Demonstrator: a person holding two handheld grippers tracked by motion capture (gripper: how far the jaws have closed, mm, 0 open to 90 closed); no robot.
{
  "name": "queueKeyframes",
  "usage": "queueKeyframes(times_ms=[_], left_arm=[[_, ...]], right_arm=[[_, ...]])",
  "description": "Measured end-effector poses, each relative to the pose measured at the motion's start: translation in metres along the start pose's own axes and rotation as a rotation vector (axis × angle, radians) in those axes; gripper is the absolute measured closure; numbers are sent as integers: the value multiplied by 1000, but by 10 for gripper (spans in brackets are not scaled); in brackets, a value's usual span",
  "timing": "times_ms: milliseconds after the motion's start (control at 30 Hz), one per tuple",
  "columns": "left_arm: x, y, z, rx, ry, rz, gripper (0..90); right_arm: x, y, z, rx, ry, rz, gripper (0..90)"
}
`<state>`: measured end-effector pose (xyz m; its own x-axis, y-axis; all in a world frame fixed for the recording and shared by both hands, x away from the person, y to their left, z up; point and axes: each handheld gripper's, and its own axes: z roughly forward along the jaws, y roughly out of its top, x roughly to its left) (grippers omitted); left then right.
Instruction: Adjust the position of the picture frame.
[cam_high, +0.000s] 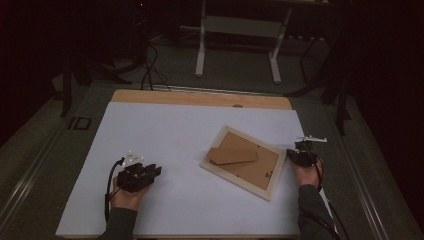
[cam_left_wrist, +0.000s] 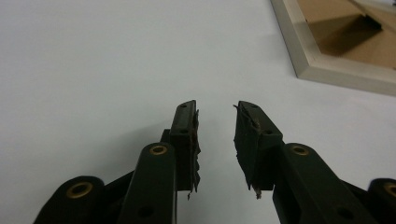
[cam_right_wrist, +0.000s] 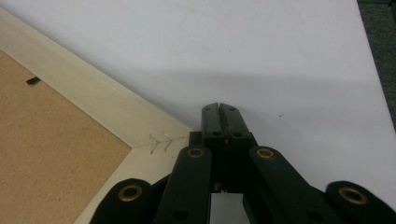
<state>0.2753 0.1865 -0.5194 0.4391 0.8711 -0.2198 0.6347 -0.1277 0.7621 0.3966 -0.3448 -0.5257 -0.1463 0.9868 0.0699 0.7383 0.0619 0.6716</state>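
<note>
A pale wooden picture frame (cam_high: 244, 161) lies face down on the white sheet, its brown backing board and folded easel stand (cam_high: 233, 155) showing. My left gripper (cam_high: 156, 171) rests on the sheet to the frame's left, jaws parted with nothing between them; in the left gripper view its worn pads (cam_left_wrist: 215, 135) stand a finger-width apart and the picture frame's corner (cam_left_wrist: 322, 70) lies ahead at upper right. My right gripper (cam_high: 291, 153) sits at the frame's right corner, jaws pressed together and empty. In the right gripper view its tips (cam_right_wrist: 219, 109) lie just beside the picture frame's stapled corner joint (cam_right_wrist: 161, 142).
The white sheet (cam_high: 165, 130) covers a wooden table (cam_high: 200, 98) whose far edge shows bare. Dark floor surrounds it, with a white-legged table (cam_high: 240, 45) and cables (cam_high: 150, 65) beyond. The sheet's right edge (cam_right_wrist: 373, 70) runs near my right gripper.
</note>
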Motion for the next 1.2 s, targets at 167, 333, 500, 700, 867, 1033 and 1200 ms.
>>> queueKeyframes(times_ms=[167, 333, 500, 700, 867, 1033, 1200], left_arm=[[-5, 0, 4, 25, -21, 47, 724], [-7, 0, 5, 33, -26, 60, 737], [-10, 1, 12, 54, -20, 86, 780], [-12, 1, 17, 74, -17, 104, 817], [-22, 0, 22, 85, -22, 146, 885], [-28, 0, 28, 105, -30, 170, 898], [-31, 0, 30, 110, -23, 185, 898]], right_arm=[[2, 2, 0, 21, 19, -10, 900], [5, 0, 0, 16, 27, -24, 900], [7, 1, 0, 26, 32, -34, 900], [8, 0, 0, 22, 38, -35, 900], [10, -1, -1, 25, 47, -45, 900], [11, -2, -1, 24, 53, -49, 900], [13, -3, -2, 21, 60, -43, 900]])
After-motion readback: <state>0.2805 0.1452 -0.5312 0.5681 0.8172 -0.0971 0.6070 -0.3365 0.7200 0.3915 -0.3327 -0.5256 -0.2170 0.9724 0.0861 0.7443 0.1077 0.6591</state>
